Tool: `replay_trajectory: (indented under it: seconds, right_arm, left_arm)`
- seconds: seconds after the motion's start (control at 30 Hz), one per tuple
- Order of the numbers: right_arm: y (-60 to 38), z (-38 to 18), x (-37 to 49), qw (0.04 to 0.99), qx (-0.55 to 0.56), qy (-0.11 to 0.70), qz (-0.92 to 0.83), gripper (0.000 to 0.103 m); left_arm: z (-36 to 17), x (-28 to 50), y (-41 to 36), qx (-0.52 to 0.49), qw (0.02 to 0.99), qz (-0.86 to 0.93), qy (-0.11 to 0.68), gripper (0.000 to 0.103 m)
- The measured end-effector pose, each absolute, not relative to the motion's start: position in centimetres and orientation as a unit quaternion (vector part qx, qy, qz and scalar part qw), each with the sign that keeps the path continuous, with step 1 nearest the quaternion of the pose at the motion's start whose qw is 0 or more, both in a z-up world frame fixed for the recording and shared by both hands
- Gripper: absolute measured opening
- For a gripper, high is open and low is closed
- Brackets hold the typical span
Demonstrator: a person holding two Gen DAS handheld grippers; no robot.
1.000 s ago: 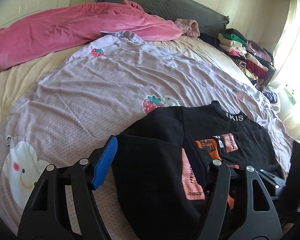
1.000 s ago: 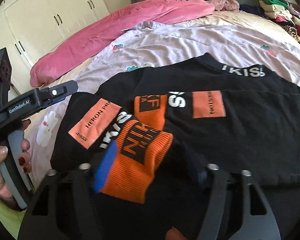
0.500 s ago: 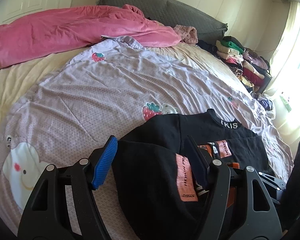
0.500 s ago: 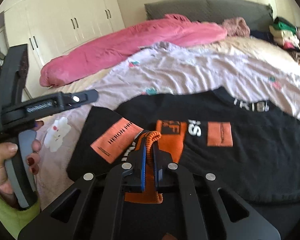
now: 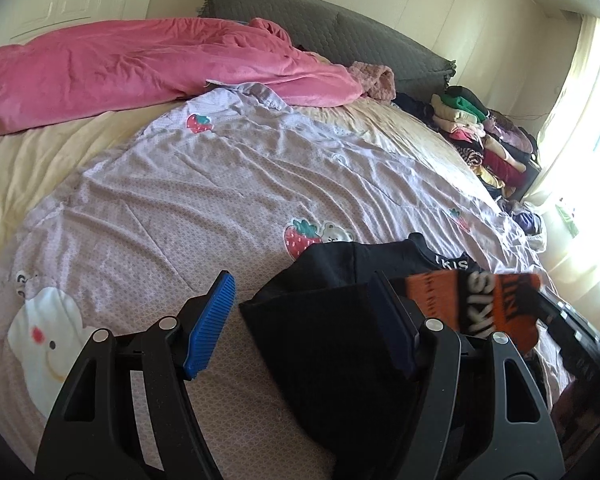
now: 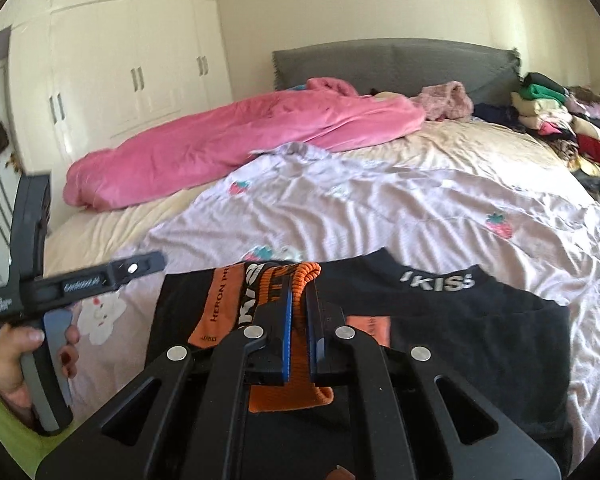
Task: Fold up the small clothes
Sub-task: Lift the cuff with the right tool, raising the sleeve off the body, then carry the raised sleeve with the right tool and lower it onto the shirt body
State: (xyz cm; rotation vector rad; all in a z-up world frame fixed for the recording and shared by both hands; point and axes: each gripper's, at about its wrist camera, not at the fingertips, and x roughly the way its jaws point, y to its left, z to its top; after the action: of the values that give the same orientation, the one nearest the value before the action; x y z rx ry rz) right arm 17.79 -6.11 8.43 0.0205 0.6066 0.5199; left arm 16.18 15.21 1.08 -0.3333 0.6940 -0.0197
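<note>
A black sweatshirt (image 6: 460,332) with orange patches and a white-lettered collar lies on the lilac strawberry quilt (image 6: 380,208). My right gripper (image 6: 299,284) is shut on its orange ribbed cuff (image 6: 306,270), and the sleeve is lifted off the body of the garment. In the left wrist view the raised cuff (image 5: 472,304) hangs at the right. My left gripper (image 5: 304,292) is open low over the garment's left edge. A fold of black cloth (image 5: 320,340) lies against its right finger, while the left blue pad (image 5: 208,324) stands apart over bare quilt. A hand (image 6: 16,364) holds the left gripper's handle.
A pink duvet (image 5: 140,64) lies bunched across the far side of the bed before a grey headboard (image 5: 340,32). Stacks of folded clothes (image 5: 484,136) sit at the far right by a bright window. White wardrobe doors (image 6: 132,68) stand to the left.
The right jaws have shut on the orange cuff and risen, pulling the sleeve up off the sweatshirt. The left gripper has stayed open in about the same spot.
</note>
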Motion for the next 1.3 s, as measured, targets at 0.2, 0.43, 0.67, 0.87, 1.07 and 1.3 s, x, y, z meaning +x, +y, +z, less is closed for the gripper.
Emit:
replay_trajectory:
  seconds: [0.2,0.43,0.67,0.87,1.07,1.3]
  right_arm:
    - [-10.3,9.4,18.5,0.939,0.025,0.277,0.200,0.005]
    - [-16.4,9.2,19.0,0.954,0.039,0.275,0.112,0.005]
    - [-19.7,7.0,19.4,0.951,0.062,0.293,0.082,0.005]
    - [-20.4,5.4,19.7,0.947,0.060,0.309,0.070,0.005]
    - [-21.2,4.7,20.0,0.943,0.068,0.318,0.064,0.005]
    - [-21.5,4.3,20.1,0.943,0.067,0.322,0.060,0.005]
  left_arm:
    - [0.9,16.3,15.1,-0.161,0.926,-0.009,0.342,0.061]
    - [0.6,16.4,14.5,-0.156,0.925,-0.010,0.346,0.061]
    - [-0.2,16.9,11.7,-0.135,0.925,-0.030,0.354,0.061]
    - [-0.8,17.1,7.2,-0.108,0.930,-0.068,0.344,0.061]
    - [-2.8,18.3,3.3,-0.058,0.925,-0.094,0.365,0.061]
    - [-4.5,19.0,1.8,-0.045,0.915,-0.106,0.386,0.061]
